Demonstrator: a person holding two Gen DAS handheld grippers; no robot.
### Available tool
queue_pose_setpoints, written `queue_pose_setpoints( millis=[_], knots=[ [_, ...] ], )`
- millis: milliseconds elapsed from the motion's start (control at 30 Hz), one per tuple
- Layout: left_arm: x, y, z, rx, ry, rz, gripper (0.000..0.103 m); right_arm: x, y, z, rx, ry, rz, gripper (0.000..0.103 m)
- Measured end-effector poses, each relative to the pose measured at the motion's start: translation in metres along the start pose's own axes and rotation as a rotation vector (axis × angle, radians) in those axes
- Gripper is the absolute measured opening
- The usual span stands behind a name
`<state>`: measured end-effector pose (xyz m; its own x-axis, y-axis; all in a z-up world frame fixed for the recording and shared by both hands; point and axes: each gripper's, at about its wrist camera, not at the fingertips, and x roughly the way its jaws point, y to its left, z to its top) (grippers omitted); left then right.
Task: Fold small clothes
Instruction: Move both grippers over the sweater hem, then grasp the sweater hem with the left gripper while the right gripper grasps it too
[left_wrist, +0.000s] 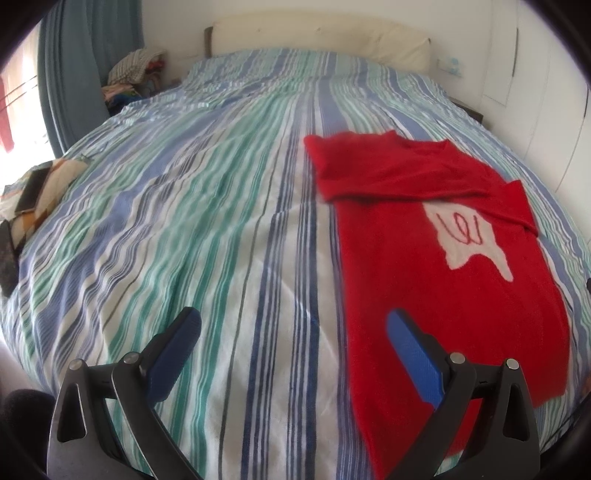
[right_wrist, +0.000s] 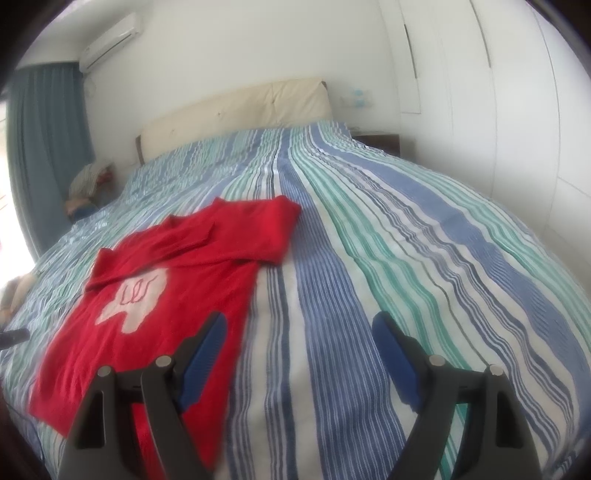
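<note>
Bed: fills both views, covered by a sheet striped blue, green and white; cream headboard at the far end.
Curtain: blue, hanging at the far left corner of the room.
Shirt: red, with a white patch bearing red lines; lies flat on the sheet, both sleeves folded in across the chest, hem toward the cameras.
Clothes pile: beside the bed, under the curtain.
Left gripper: jaws wide apart, nothing between them but sheet and the shirt's left edge; its right finger hangs over the red cloth near the hem.
Right gripper: jaws wide apart, over bare sheet; its left finger overlaps the shirt's right edge in the view.
</note>
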<state>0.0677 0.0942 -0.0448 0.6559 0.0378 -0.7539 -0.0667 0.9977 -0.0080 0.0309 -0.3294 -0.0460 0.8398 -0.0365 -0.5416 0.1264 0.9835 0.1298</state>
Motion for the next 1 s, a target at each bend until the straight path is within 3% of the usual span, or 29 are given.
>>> queue_pose_setpoints(
  millis=[433,533,633,733,867,900,1000],
  knots=[
    [0.006,-0.003,-0.006,0.033,0.032,0.019,0.101,-0.001,-0.001,0.0,0.003,0.011,0.005,0.08],
    [0.009,0.001,-0.021,0.026,0.093,-0.113,0.101,-0.001,0.001,0.004,-0.001,0.081,0.052,0.08],
    [0.013,0.0,-0.041,0.034,0.166,-0.263,0.1,-0.01,0.005,0.004,0.01,0.209,0.181,0.08],
    [0.009,-0.005,-0.057,0.06,0.188,-0.313,0.1,-0.021,0.013,-0.009,0.009,0.35,0.284,0.08],
    [-0.003,-0.011,-0.063,0.05,0.191,-0.414,0.099,-0.029,0.026,-0.037,-0.003,0.455,0.335,0.08],
    [-0.004,-0.013,-0.064,0.043,0.199,-0.452,0.097,-0.029,0.028,-0.044,0.003,0.469,0.346,0.08],
    [0.0,-0.024,-0.064,0.061,0.229,-0.5,0.077,-0.018,0.034,-0.058,0.017,0.487,0.366,0.08]
  ],
)
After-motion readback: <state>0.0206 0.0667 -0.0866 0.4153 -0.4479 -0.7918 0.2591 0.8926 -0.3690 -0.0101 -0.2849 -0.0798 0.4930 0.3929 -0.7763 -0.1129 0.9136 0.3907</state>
